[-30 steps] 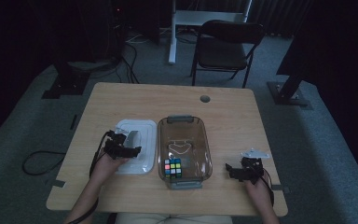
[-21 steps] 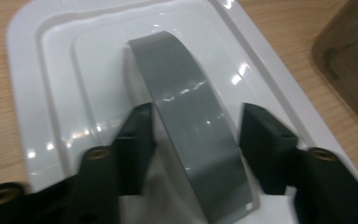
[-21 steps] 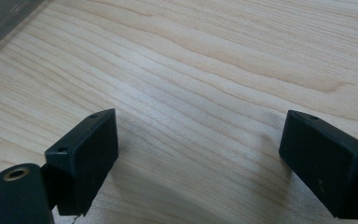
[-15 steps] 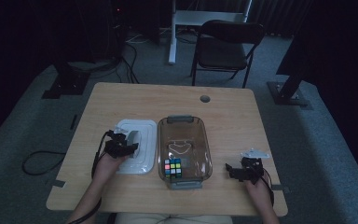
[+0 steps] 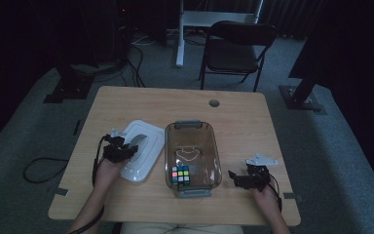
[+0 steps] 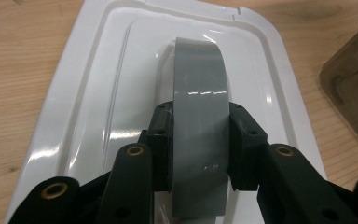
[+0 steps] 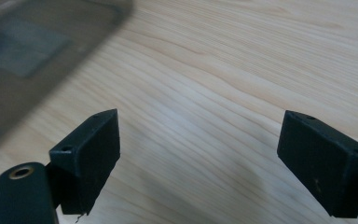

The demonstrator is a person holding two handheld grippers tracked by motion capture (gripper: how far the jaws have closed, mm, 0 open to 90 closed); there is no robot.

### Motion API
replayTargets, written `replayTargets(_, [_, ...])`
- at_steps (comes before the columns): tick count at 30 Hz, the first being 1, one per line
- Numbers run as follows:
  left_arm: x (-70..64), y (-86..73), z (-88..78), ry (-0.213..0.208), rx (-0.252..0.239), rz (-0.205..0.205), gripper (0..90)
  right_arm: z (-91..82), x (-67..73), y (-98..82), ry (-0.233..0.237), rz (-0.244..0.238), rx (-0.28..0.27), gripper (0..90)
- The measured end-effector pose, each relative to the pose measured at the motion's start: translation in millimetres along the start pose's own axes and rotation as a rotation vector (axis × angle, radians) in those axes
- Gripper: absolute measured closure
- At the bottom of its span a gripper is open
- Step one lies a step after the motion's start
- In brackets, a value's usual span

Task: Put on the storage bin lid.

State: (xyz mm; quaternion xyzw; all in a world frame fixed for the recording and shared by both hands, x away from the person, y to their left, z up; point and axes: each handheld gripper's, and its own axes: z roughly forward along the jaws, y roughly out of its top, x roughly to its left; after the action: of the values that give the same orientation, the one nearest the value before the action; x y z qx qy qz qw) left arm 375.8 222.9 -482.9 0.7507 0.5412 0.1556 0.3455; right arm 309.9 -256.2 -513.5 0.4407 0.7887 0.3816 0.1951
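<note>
A white plastic lid [image 5: 143, 141] lies flat on the table, left of a clear bin [image 5: 192, 126]. A grey handle strip [image 6: 200, 70] runs along the middle of the lid [image 6: 98, 70]. My left gripper [image 6: 200, 140] has just been closing and is now shut on that handle, one pad pressed on each side. In the high view the left gripper [image 5: 126, 151] sits on the lid's near left part. My right gripper [image 7: 200, 154] stands open just above bare wood with nothing between its jaws, which have just closed a little. The right gripper [image 5: 236, 176] sits right of the bin.
The clear bin holds a colourful puzzle cube [image 5: 180, 175] at its near end and a thin white loop [image 5: 189, 153] in its middle. The wooden table [image 5: 151, 102] has a cable hole [image 5: 214, 103] at the back. A folding chair [image 5: 236, 44] stands behind the table.
</note>
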Motion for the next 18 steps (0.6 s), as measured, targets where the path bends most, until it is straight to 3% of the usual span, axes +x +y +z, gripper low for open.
replayTargets(3, [3.7,2.5,-5.3,0.015,-0.005,-0.001,67.7,4.3,9.6,4.3,0.036,-0.035,-0.009,12.5])
replayTargets(6, [6.2,4.6,-9.4,0.023,-0.011,-0.002,67.7,7.6,14.7,6.1,0.067,-0.036,-0.023,12.2])
replayTargets(11, [13.4,9.0,-22.1,0.032,-0.042,-0.03,67.7,19.0,31.3,7.7,0.133,-0.058,0.004,12.2])
replayTargets(15, [15.9,9.7,-30.3,0.042,-0.059,-0.037,67.8,20.8,41.2,9.1,0.144,-0.09,0.01,12.5])
replayTargets(18, [18.2,10.2,-36.6,0.041,-0.068,-0.044,67.7,20.5,42.4,9.0,0.147,-0.088,0.003,12.5])
